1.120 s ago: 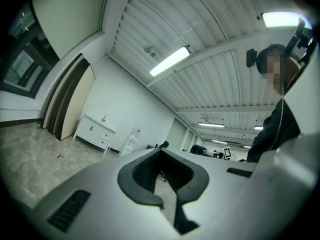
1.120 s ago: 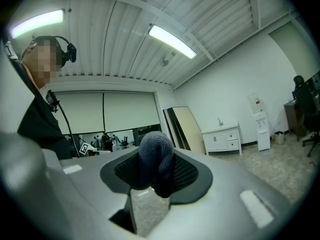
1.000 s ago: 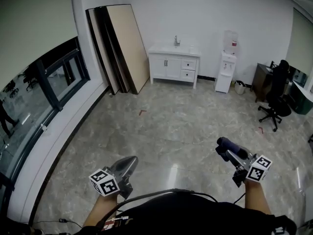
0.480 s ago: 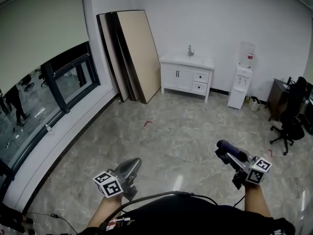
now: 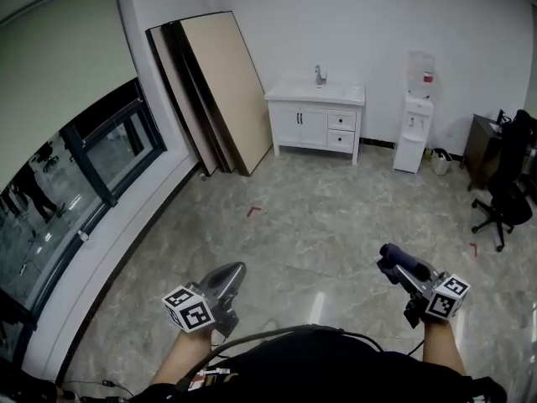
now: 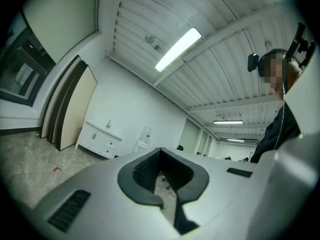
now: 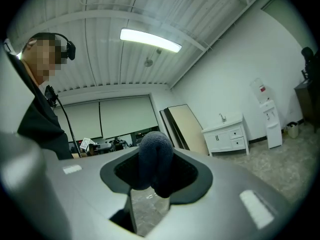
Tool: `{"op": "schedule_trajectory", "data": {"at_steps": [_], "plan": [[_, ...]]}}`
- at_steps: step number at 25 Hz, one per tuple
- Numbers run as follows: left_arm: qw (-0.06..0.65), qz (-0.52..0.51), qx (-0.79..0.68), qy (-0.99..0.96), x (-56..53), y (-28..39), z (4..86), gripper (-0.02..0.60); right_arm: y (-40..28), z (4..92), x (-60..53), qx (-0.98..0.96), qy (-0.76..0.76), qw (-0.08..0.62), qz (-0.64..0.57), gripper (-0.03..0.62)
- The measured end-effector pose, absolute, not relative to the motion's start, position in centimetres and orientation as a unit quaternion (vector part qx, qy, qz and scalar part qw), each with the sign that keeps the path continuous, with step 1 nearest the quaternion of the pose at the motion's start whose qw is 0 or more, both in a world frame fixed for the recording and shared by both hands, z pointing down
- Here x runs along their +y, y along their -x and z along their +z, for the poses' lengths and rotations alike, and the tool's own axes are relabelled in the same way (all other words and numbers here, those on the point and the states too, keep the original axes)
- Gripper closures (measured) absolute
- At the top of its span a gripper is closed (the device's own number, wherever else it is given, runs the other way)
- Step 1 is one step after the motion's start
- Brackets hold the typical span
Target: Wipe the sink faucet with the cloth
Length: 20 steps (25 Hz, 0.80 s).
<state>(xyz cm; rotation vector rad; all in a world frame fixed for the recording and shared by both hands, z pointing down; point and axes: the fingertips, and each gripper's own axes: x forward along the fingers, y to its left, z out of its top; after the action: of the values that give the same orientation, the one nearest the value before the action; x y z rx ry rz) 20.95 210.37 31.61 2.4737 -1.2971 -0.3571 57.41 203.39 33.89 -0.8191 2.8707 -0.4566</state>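
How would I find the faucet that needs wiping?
Look at the far white wall, between the leaning boards and the water dispenser. A white cabinet stands there, and the faucet is the small metal spout sticking up from its flat white top.

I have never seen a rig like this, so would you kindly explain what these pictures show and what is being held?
No robot here: a person holds a gripper in each hand. The wide picture comes from a camera on the person's head; the two round ones come from cameras riding on the grippers. The left gripper has its fingers shut on nothing. The right gripper is shut on a dark blue cloth. Across the tiled floor stands a white sink cabinet with the faucet to be wiped, not yet reached.
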Motion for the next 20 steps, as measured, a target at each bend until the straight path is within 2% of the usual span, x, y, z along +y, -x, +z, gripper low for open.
{"op": "schedule_trajectory", "data": {"at_steps": [12,20], "plan": [[0.175,-0.141,-0.364,-0.904,192.3,-16.9,30.9,0.589,-54.6,31.4,192.2,0.920,0.369,0.043,-0.128,0.451],[0.146,-0.130,-0.346,-0.918,182.2,-9.0,30.2,0.589,-45.1,29.6,181.9,0.922,0.370,0.031,-0.111,0.451]]}}
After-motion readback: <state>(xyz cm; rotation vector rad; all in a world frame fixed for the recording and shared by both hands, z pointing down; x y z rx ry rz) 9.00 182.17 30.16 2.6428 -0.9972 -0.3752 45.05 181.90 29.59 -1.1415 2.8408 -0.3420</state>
